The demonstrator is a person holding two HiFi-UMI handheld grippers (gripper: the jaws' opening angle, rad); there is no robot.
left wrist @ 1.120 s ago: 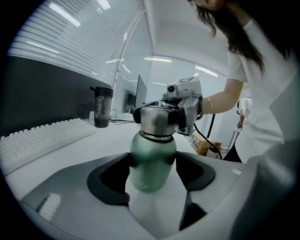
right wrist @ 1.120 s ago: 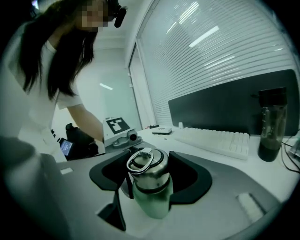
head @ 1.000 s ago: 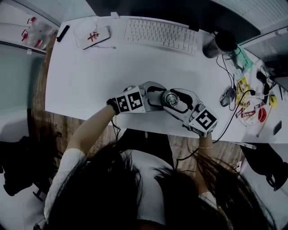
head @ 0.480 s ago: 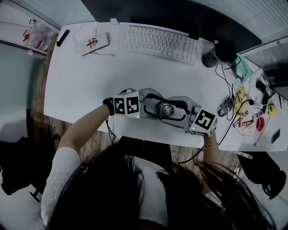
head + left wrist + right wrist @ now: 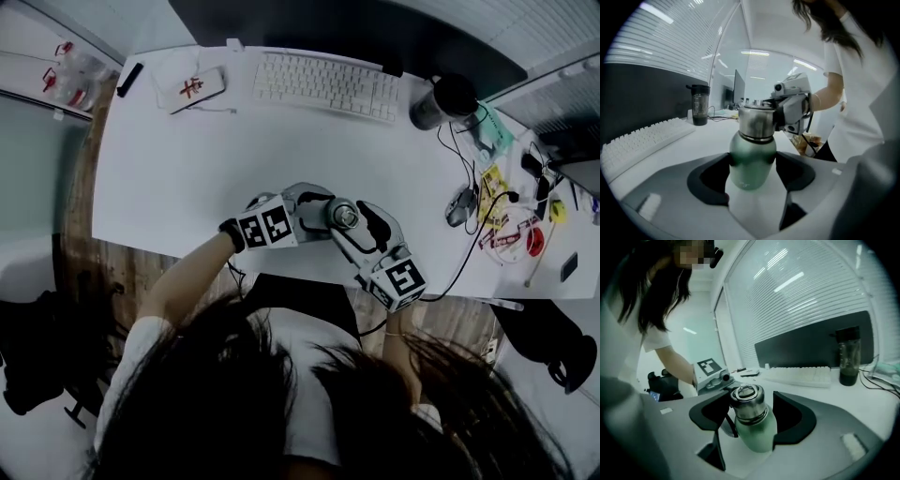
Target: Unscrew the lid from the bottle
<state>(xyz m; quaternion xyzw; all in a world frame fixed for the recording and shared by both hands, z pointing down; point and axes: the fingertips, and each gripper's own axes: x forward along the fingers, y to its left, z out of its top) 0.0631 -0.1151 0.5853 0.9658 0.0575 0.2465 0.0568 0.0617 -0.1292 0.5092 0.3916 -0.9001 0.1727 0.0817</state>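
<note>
A green bottle [image 5: 752, 161] with a steel lid [image 5: 756, 122] stands upright near the front edge of the white desk [image 5: 178, 159]. My left gripper [image 5: 752, 168] is shut on the green body, its dark pads pressing both sides. From the right, my right gripper [image 5: 750, 411] comes in higher up and is closed around the steel lid [image 5: 746, 403]. In the head view the lid [image 5: 342, 215] shows between the two sets of jaws, the left gripper [image 5: 328, 216] to its left and the right gripper [image 5: 354, 225] reaching up from the lower right.
A white keyboard [image 5: 323, 82] lies at the back of the desk, with a dark shaker cup [image 5: 441, 101] to its right. A mouse [image 5: 459, 206], cables and small colourful items [image 5: 516, 230] crowd the right end. A white box [image 5: 192, 86] sits back left.
The right gripper has swung round the lid, its marker cube moving from the bottle's right toward the front edge of the desk. The left gripper and bottle shifted only slightly.
</note>
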